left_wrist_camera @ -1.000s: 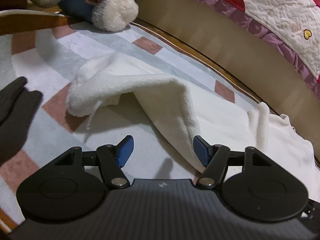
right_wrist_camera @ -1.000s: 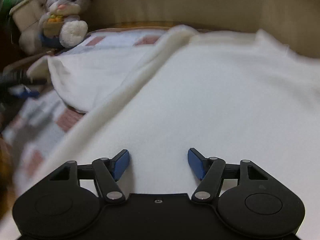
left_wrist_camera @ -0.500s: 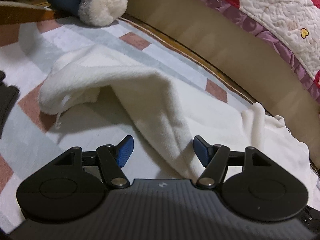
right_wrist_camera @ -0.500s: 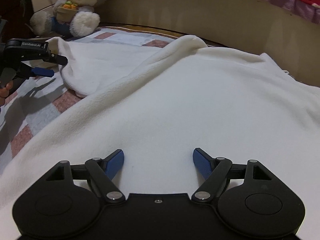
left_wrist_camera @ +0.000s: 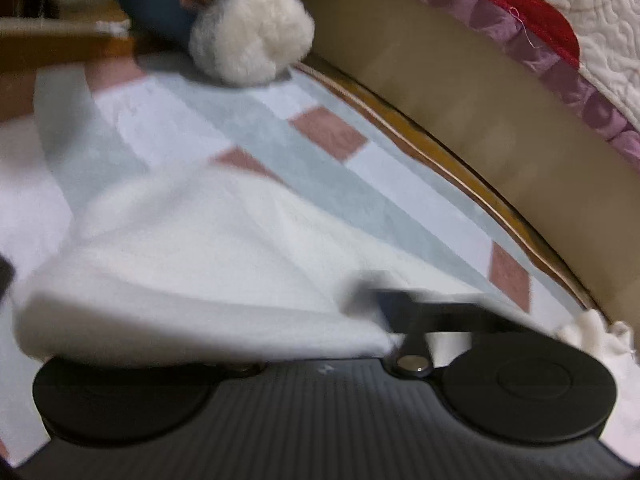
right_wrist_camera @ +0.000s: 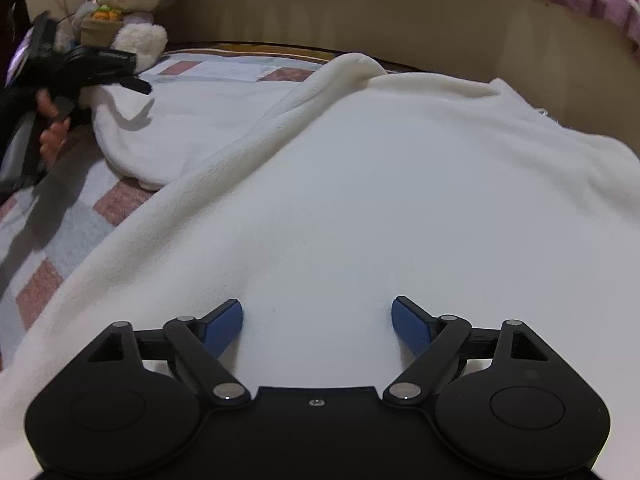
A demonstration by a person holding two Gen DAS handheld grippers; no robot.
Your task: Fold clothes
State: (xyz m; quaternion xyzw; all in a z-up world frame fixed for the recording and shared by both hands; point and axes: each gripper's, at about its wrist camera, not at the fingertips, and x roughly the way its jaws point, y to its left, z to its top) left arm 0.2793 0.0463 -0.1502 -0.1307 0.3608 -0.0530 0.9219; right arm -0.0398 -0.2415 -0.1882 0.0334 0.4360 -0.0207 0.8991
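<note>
A cream fleece garment (right_wrist_camera: pixel 380 200) lies spread over a checked blanket (right_wrist_camera: pixel 60 232). Its sleeve (right_wrist_camera: pixel 180 128) reaches out to the left. In the blurred left wrist view my left gripper (left_wrist_camera: pixel 360 298) is shut on the sleeve's edge (left_wrist_camera: pixel 200 280). The fabric drapes over its left finger and hides it. The right wrist view shows that same gripper (right_wrist_camera: pixel 138 84) at the sleeve's far end, held by a hand (right_wrist_camera: pixel 50 136). My right gripper (right_wrist_camera: pixel 316 320) hovers low over the garment's body. Its jaws are opening, with flat cloth below them and nothing pinched.
A plush rabbit (right_wrist_camera: pixel 128 8) sits at the blanket's far left corner, its white foot (left_wrist_camera: pixel 252 40) close ahead of the left gripper. A tan padded wall (right_wrist_camera: pixel 400 20) curves along the far side, with a quilted cover (left_wrist_camera: pixel 580 20) above it.
The left gripper pushed forward onto the sleeve and shut on its edge, and the fabric now lies over its left finger. The right gripper's jaws widened while it stayed in place.
</note>
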